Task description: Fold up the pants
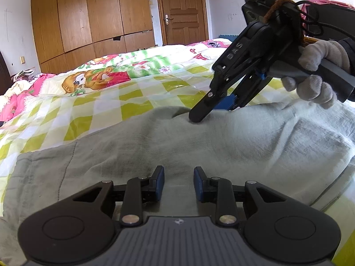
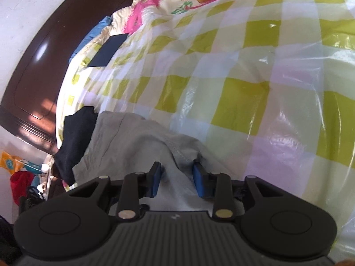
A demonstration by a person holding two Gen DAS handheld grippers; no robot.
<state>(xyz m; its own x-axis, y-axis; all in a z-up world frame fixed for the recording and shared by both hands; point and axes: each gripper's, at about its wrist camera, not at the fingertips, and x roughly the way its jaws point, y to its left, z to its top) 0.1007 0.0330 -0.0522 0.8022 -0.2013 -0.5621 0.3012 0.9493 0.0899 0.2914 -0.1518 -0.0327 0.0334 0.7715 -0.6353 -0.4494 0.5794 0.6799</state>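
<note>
**Grey pants on the bed, one claw reaching for the far edge**

A bed is filling the room, spread with a checked yellow-and-white cover (image 1: 106,102) under what looks like a clear plastic sheet, with a cartoon-print quilt (image 1: 93,77) bunched toward the far side. Behind it, wooden wardrobes (image 1: 88,17) and a door (image 1: 182,8) are lining the wall.

The grey pants (image 1: 155,146) are lying across the near part of the bed, rumpled rather than flat, looking already doubled at least once, with a stitched seam running down the left portion. A dark garment (image 2: 77,137) is sitting at the bed's edge just beside them.

The right gripper (image 1: 213,113), held in a gloved hand (image 1: 315,77), is tilting down onto the far edge of the cloth, its fingers parted with a ridge of fabric rising between the blue pads (image 2: 155,181); whether the pads are pressing that ridge, I cannot tell. The left gripper (image 1: 178,182) is hovering low over the near part of the pants, its claw apart and empty.

To my eye, this is the grasping step before a fold. Next, the right claw will likely need to close on the ridge, the left to pinch a matching edge, then both to lift together and carry the cloth over evenly.
</note>
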